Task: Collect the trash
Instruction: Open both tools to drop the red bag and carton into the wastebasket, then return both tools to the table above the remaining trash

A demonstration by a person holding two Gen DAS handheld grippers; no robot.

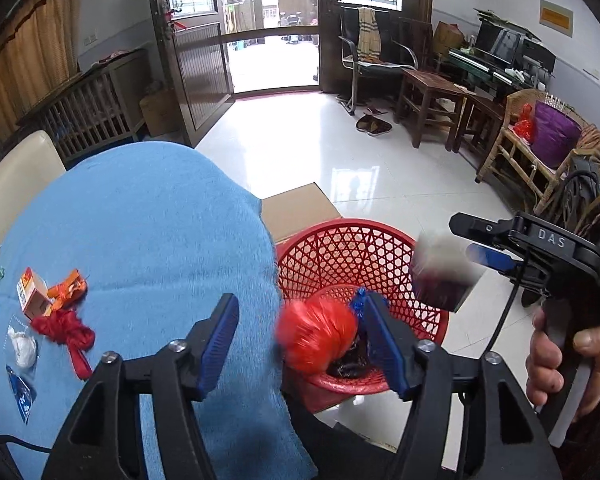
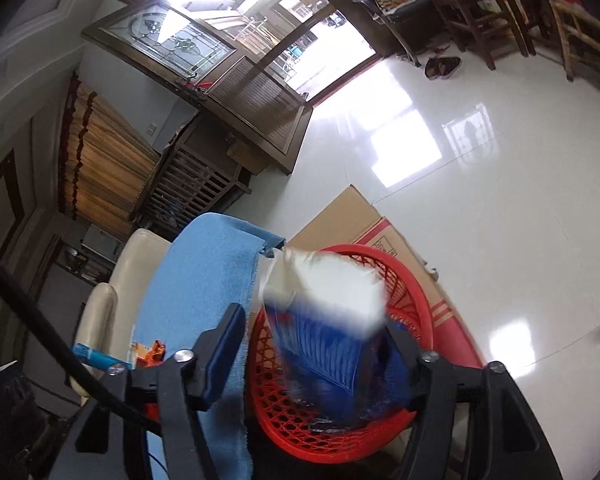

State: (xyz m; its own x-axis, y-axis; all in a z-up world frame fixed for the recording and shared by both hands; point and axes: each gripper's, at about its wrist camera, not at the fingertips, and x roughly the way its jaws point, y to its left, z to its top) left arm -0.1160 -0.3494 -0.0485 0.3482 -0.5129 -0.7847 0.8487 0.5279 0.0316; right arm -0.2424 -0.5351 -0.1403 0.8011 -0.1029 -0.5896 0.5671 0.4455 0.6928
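Note:
A red lattice basket stands beside the blue-covered table. Over it my left gripper is open. A crumpled red plastic wad lies motion-blurred between its jaws, close to the right pad and clear of the left one. My right gripper hangs over the basket's right rim, held by a hand. A blurred white and dark packet is just off its tips. In the right wrist view that white and blue packet blurs between the open right gripper jaws above the basket.
On the blue cloth lie an orange-white box, an orange wrapper, a red ribbon, a white bagged lump and a blue wrapper. A cardboard box sits under the basket. A cream chair stands at the left.

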